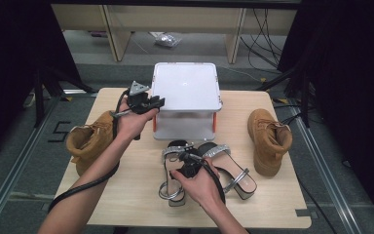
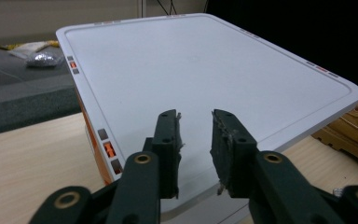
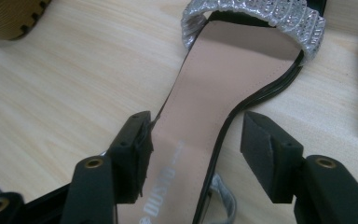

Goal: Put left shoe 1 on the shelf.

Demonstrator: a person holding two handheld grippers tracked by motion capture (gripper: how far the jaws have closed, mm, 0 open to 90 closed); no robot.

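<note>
The silver-strapped sandal (image 3: 223,93) is lying lengthwise between your right gripper (image 3: 196,154)'s wide-open, empty jaws; your left gripper (image 2: 196,140) is hovering slightly parted, empty, over the white storage box (image 2: 205,70).

Both forearms are bare, with no sleeves in sight. The left gripper (image 1: 157,103) is black, topped by a grey three-cornered plate (image 1: 139,88) with small dark holes, and a thick black cable (image 1: 85,184) loops from it along the arm. Up close its two jaws are black links joined by brass-ringed rivets, ending in worn, frayed dark pads (image 2: 227,140). The right gripper (image 3: 196,144) is also black, with the same brass-ringed rivets and blocky, square-cut pads (image 3: 266,151), and its own black cable (image 1: 217,183).
</note>
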